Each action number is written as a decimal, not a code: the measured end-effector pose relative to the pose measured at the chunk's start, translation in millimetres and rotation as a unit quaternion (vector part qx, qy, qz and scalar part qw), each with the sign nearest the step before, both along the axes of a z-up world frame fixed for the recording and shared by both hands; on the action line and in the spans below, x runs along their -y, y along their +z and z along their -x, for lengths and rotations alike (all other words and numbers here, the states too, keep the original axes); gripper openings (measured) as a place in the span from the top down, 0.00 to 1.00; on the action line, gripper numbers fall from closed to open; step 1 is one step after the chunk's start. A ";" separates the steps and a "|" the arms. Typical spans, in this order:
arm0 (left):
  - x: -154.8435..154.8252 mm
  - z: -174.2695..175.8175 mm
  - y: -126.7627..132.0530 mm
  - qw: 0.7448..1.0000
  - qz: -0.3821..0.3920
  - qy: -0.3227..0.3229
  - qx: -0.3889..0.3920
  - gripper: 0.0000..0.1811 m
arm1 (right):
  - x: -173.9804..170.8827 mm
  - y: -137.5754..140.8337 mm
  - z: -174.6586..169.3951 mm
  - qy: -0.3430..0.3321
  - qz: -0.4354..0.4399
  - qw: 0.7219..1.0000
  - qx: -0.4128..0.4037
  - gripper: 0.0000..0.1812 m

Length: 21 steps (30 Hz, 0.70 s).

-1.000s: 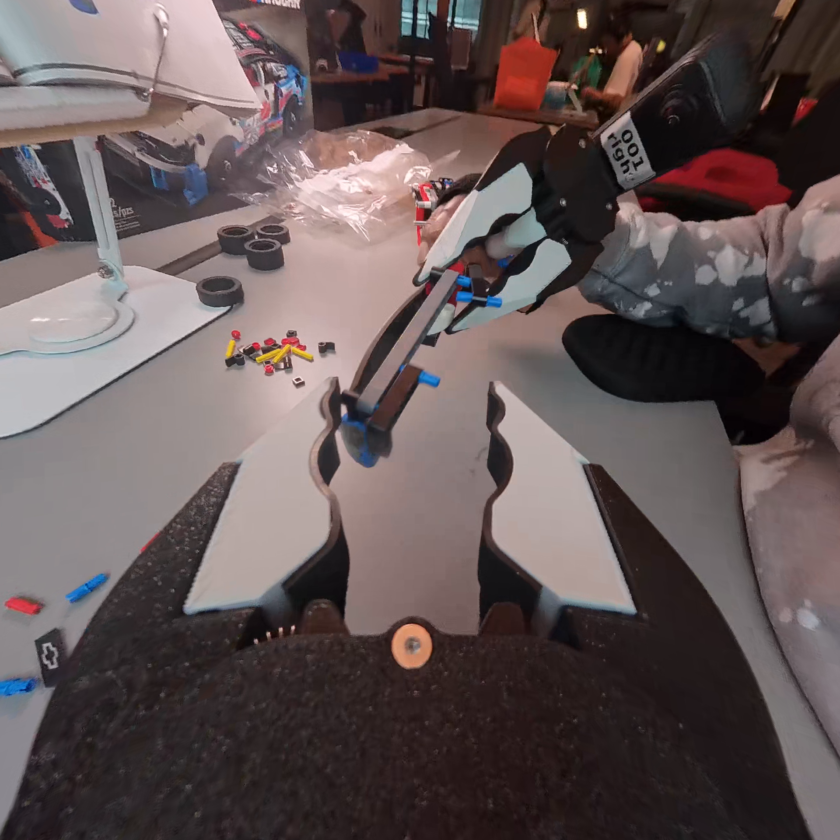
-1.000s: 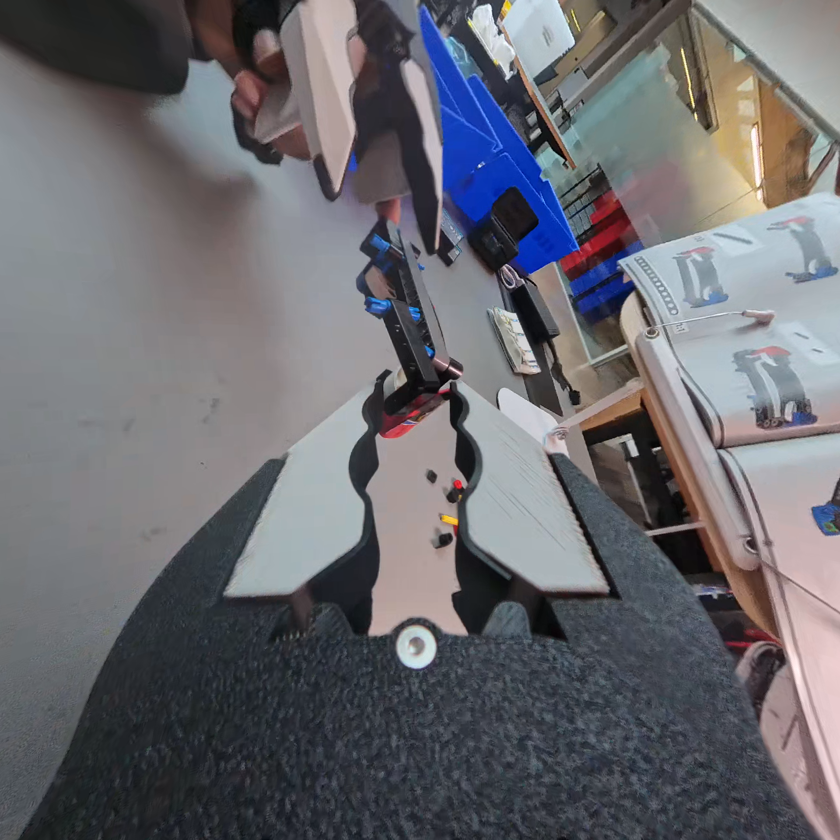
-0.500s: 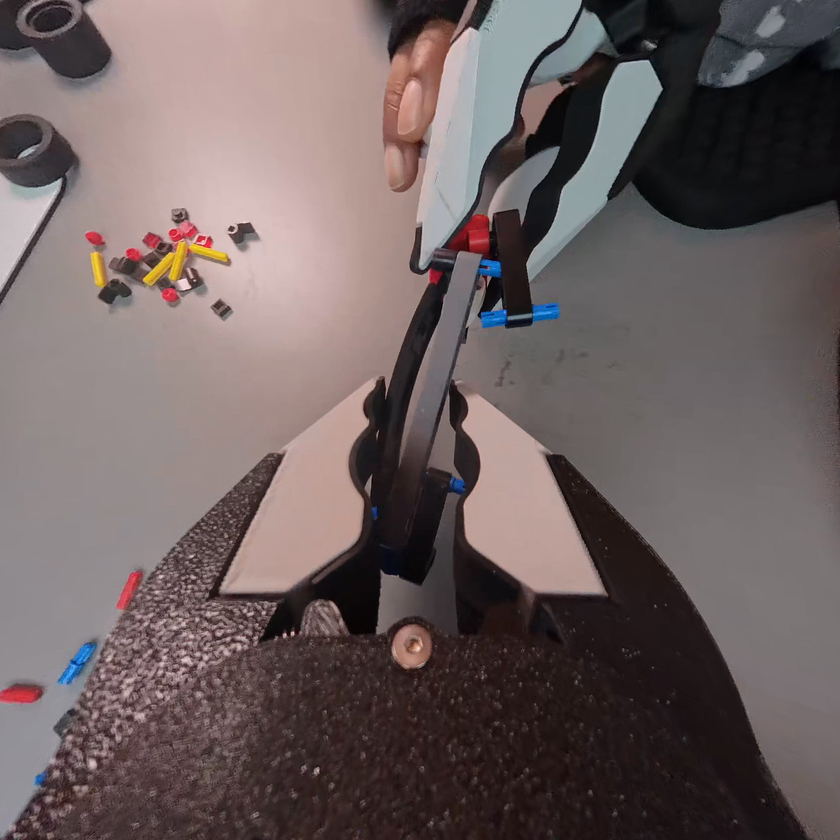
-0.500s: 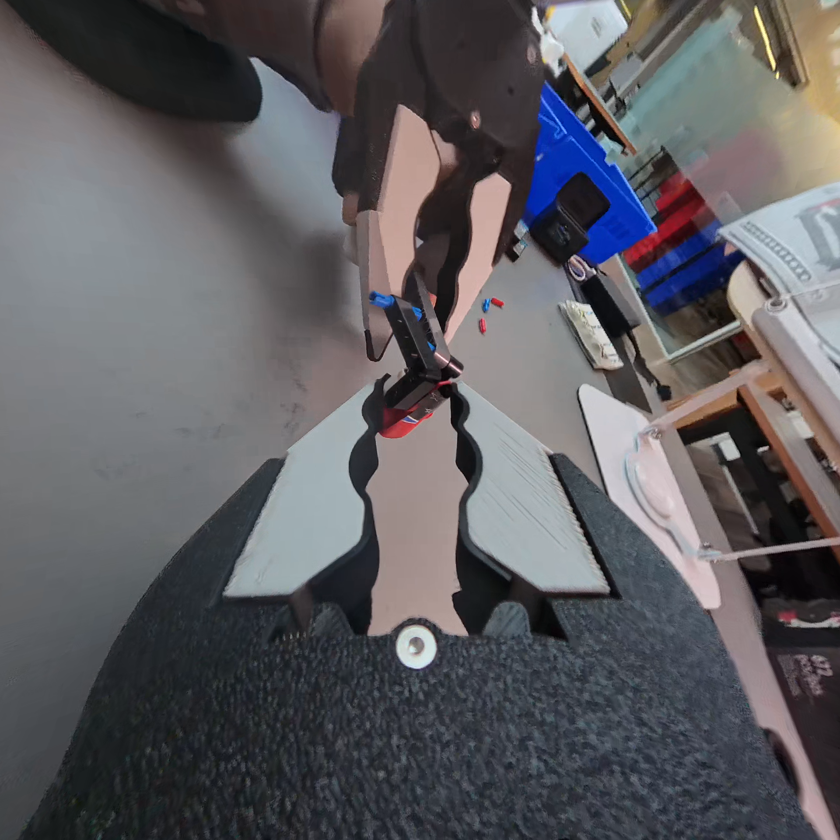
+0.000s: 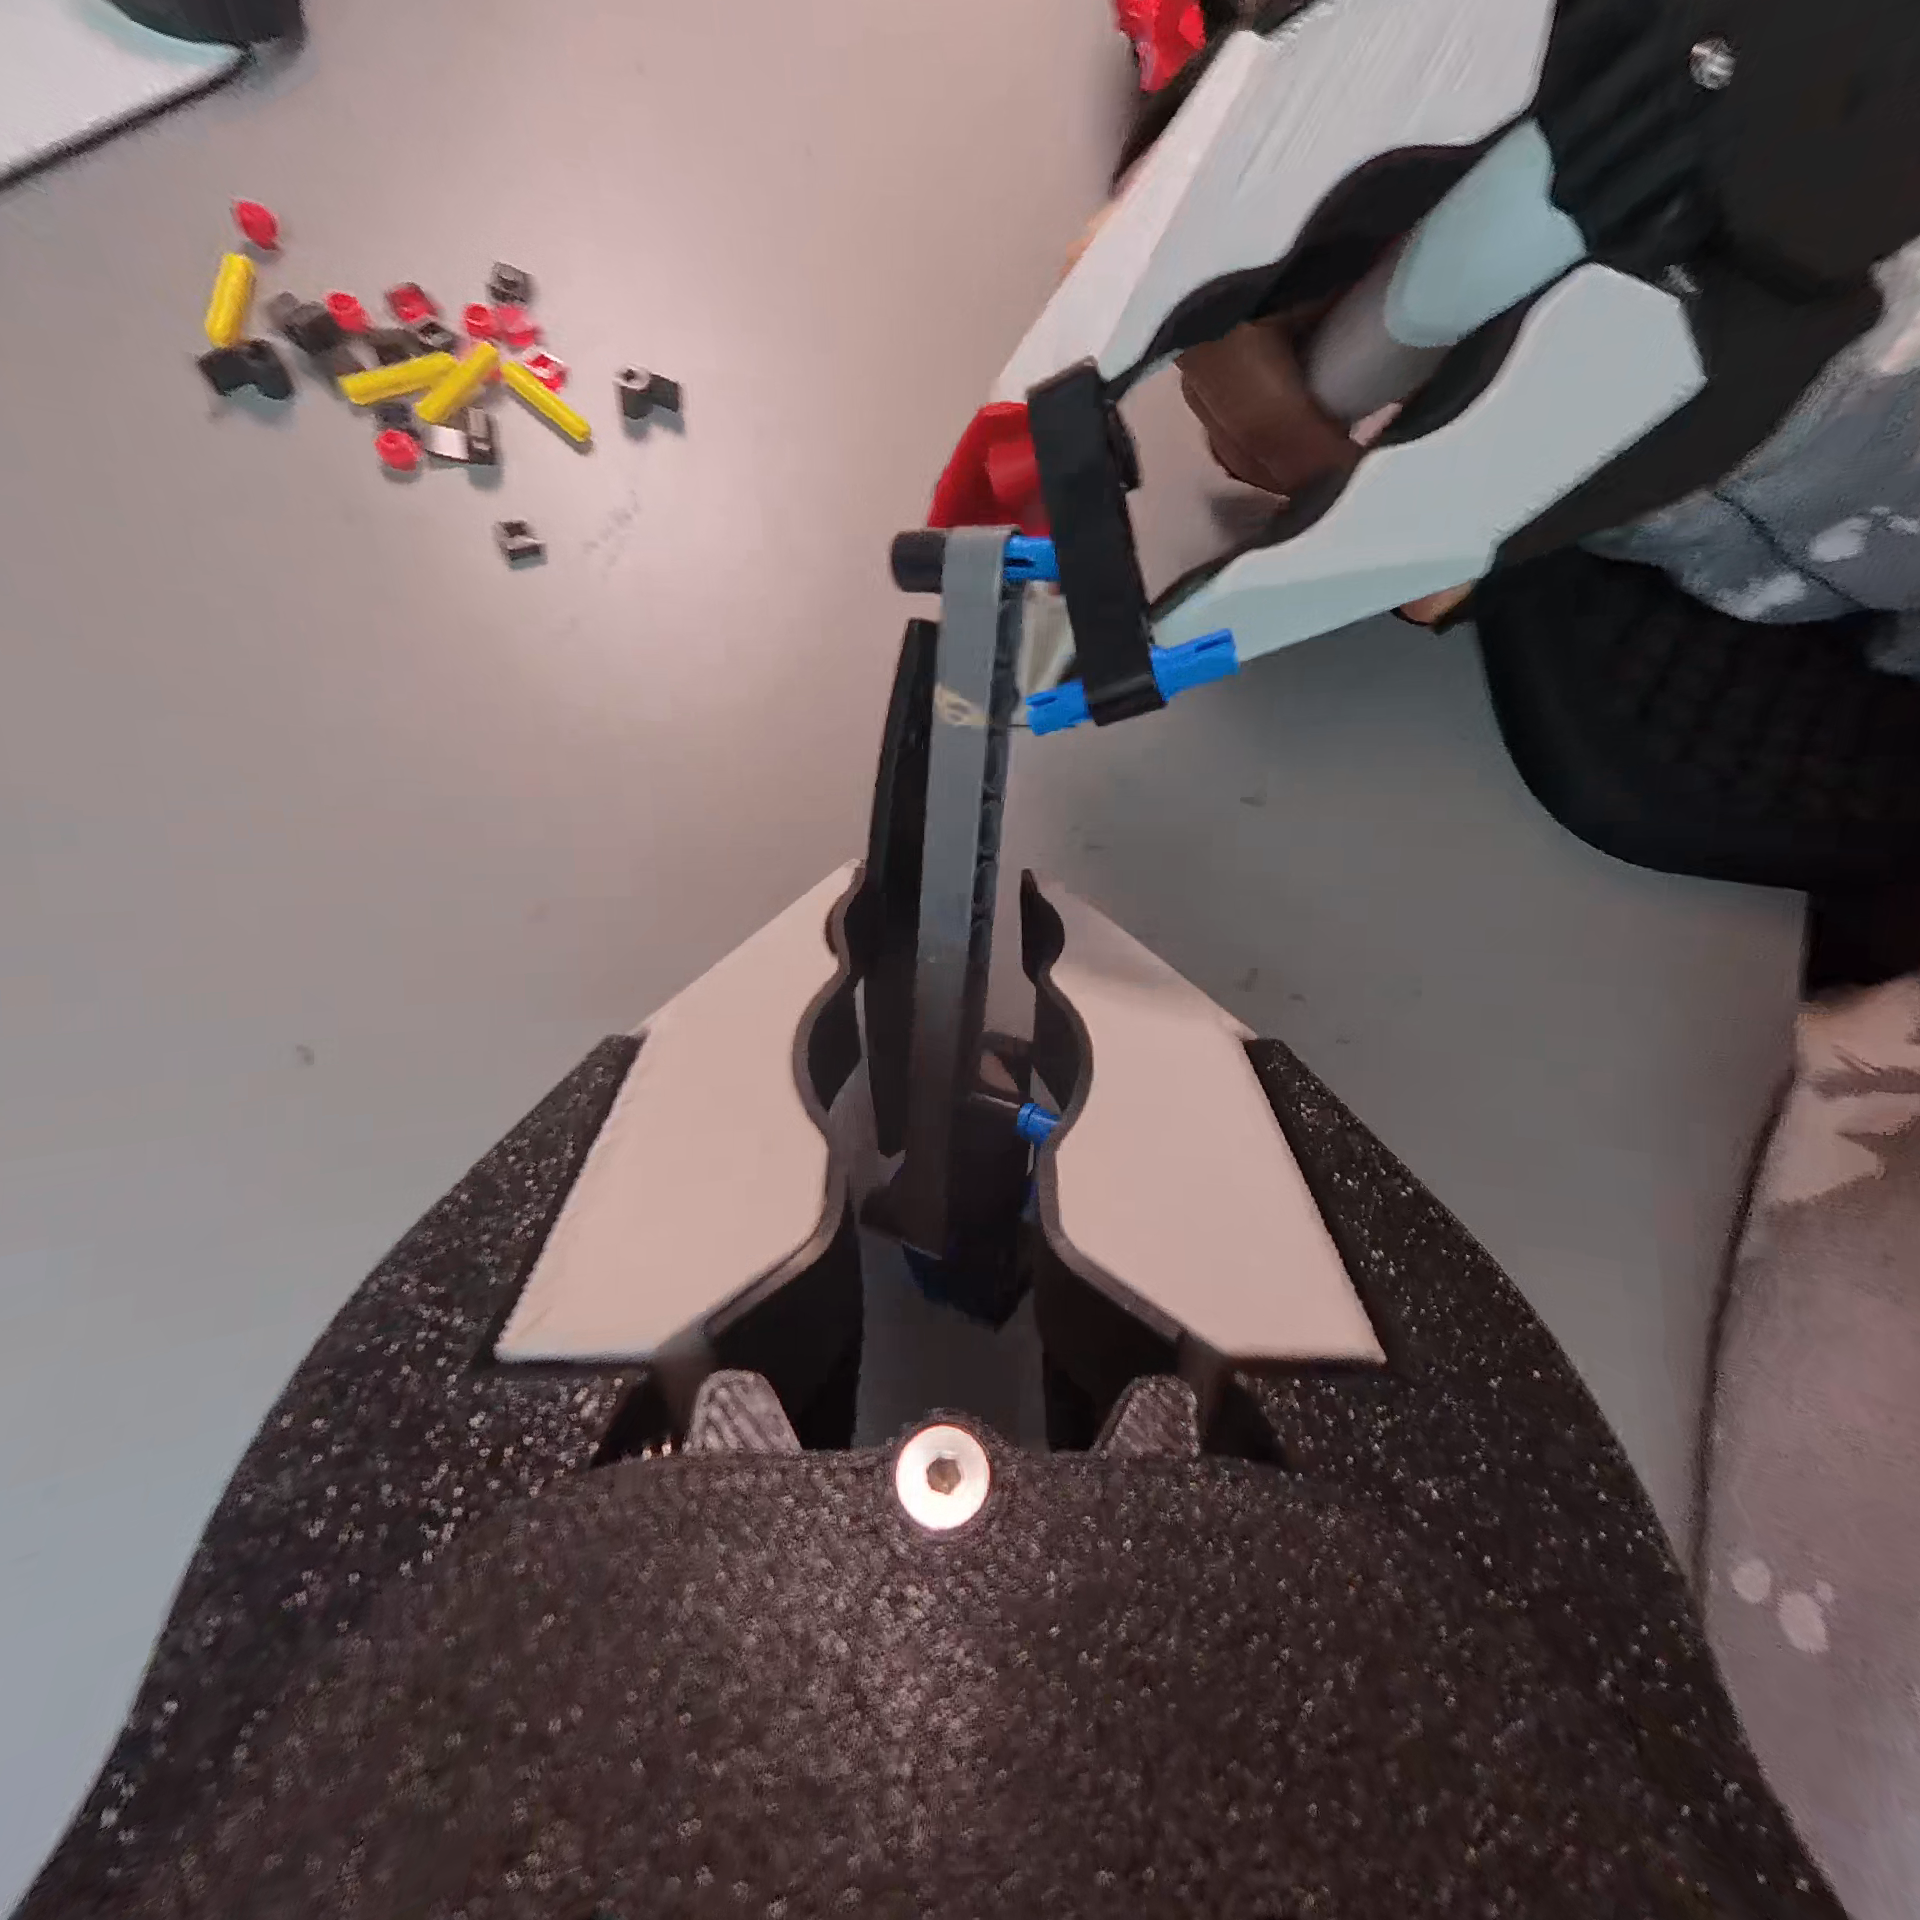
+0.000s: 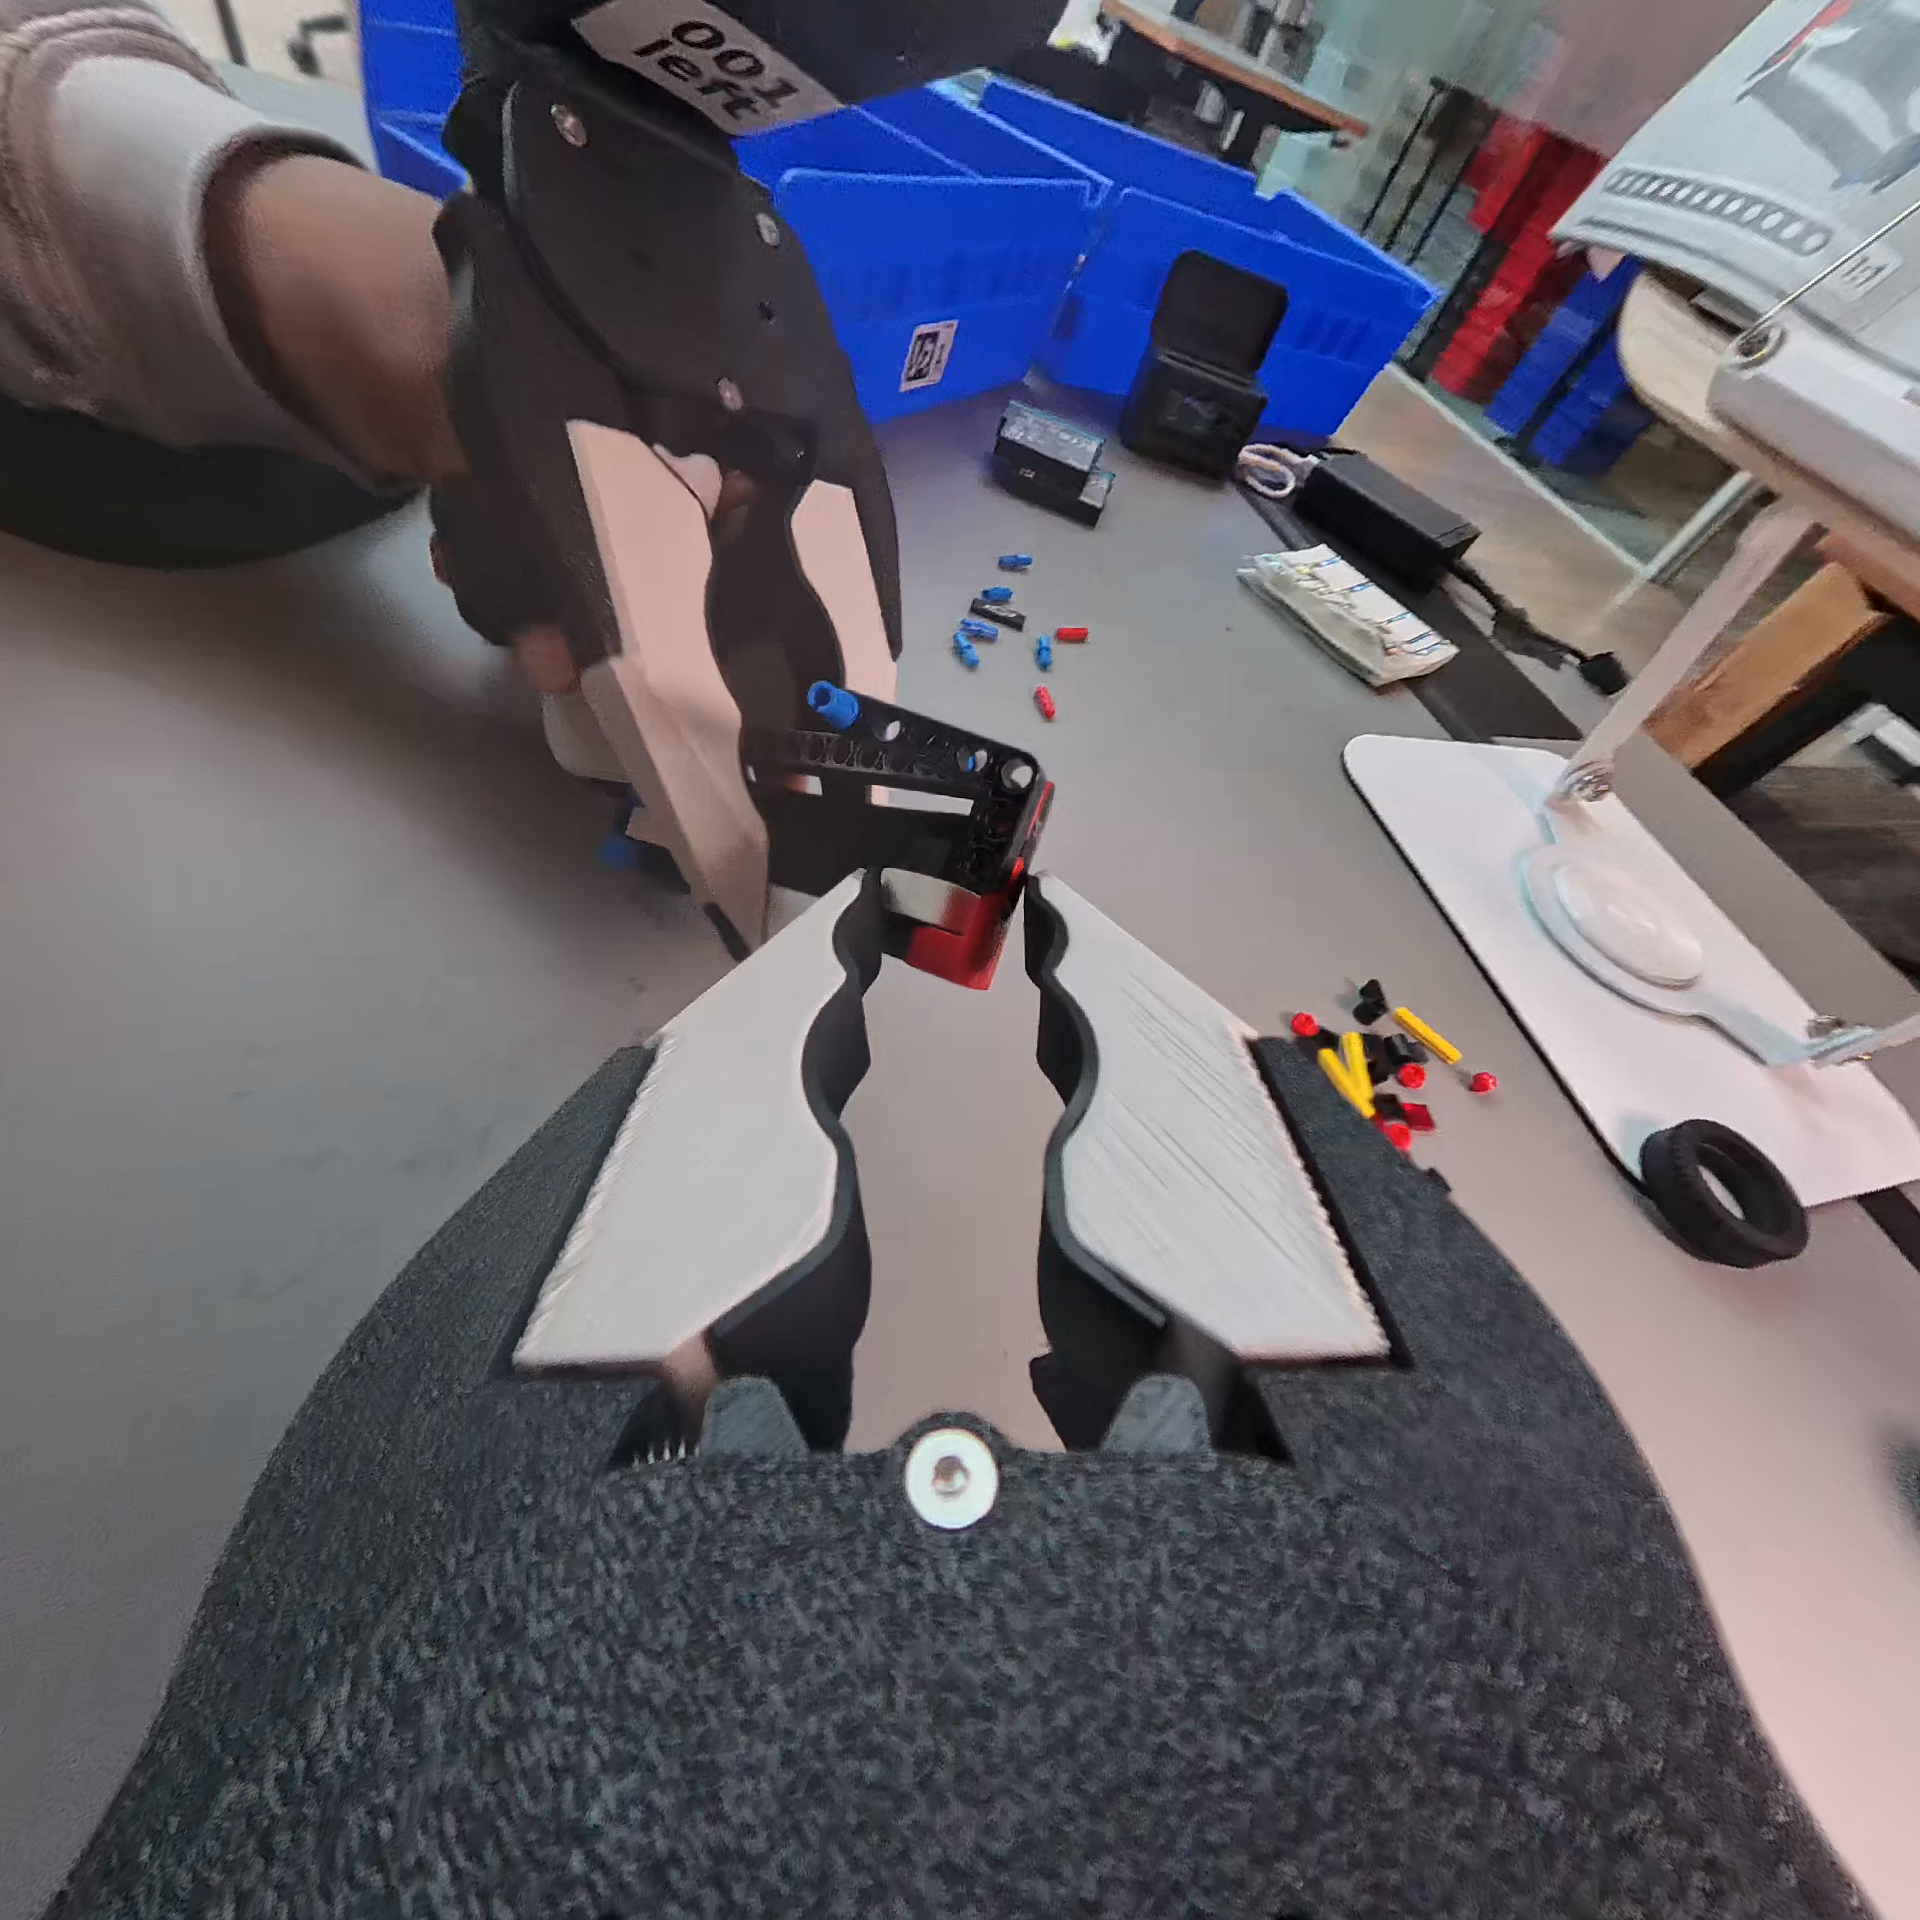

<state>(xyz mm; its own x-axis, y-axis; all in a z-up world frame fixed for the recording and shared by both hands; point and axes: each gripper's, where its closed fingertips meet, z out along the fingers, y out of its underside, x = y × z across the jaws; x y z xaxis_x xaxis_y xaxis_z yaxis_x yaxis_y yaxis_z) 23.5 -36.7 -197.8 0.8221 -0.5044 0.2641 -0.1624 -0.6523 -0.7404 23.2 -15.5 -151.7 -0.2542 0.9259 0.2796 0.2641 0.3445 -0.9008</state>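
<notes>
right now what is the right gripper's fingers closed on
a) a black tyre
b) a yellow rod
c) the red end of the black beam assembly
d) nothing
c: the right gripper pinches the red block at the end of the beam assembly, while the left gripper clamps its other end; the yellow rods and tyre lie on the table.

Left wrist view sits just behind the left gripper (image 5: 940, 894), tilted steeply down at the grey table (image 5: 416, 831), close in. Right wrist view rides behind the right gripper (image 6: 945, 894), angled lower and more level, taking in the tabletop out to blue bins (image 6: 935, 260) far back. Shared ground: the black beam assembly (image 5: 956, 883) held between both, each other's gripper, and the scatter of small red and yellow pieces (image 5: 416, 364) (image 6: 1382, 1060).
</notes>
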 end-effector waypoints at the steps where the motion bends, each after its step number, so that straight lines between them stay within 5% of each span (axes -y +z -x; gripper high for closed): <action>1: 7.6 -9.3 2.9 0.999 0.009 -0.031 0.028 0.81 | 1.9 -3.7 -3.8 0.017 0.011 1.000 0.013 0.86; 4: 31.2 -26.6 16.8 0.987 0.037 -0.109 0.115 0.74 | 12.3 -8.3 -19.4 0.075 0.039 0.995 0.049 0.87; 8: 34.5 -22.1 37.5 0.975 0.020 -0.127 0.182 0.75 | 29.9 -20.9 -29.6 0.123 0.069 0.984 0.110 0.87; 16: -11.7 37.9 61.8 0.978 -0.110 0.050 0.170 0.71 | 22.5 -51.2 -22.2 0.082 -0.001 0.983 0.163 0.81; 21: -23.7 66.4 75.1 0.968 -0.166 0.120 0.147 0.71 | 3.3 -8.2 -24.0 0.057 0.059 0.993 0.089 0.76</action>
<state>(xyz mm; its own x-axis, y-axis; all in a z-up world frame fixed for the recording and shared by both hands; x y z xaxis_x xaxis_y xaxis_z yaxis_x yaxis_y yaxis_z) -42.9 -12.9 -122.7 0.8403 -0.4054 0.3598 0.2134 -0.3628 -0.9071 47.2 -18.8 -159.9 -0.3950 0.9118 0.1124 0.3874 0.2762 -0.8795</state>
